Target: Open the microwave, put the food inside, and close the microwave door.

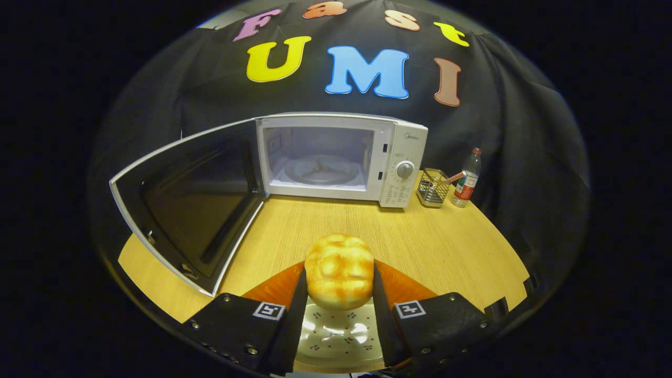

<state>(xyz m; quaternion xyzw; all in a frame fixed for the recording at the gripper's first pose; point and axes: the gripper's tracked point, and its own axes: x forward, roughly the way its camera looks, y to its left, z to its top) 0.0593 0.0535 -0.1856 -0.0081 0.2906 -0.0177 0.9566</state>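
Observation:
A golden bread bun (339, 270) sits between my two fingers, and my gripper (339, 283) is shut on it, one finger pressing each side. Under the bun lies a white patterned plate (336, 336) on an orange mat (404, 286). Beyond the fingers, at the back of the wooden table (420, 241), stands the white microwave (404, 152). Its door (194, 205) is swung wide open to the left, and the cavity with the glass turntable (320, 170) shows bare.
Right of the microwave stand a wire holder (433, 188) with a pink-handled item in it and a plastic bottle (467, 178) with a red label. Bare tabletop lies between the bun and the microwave. The open door reaches far forward on the left.

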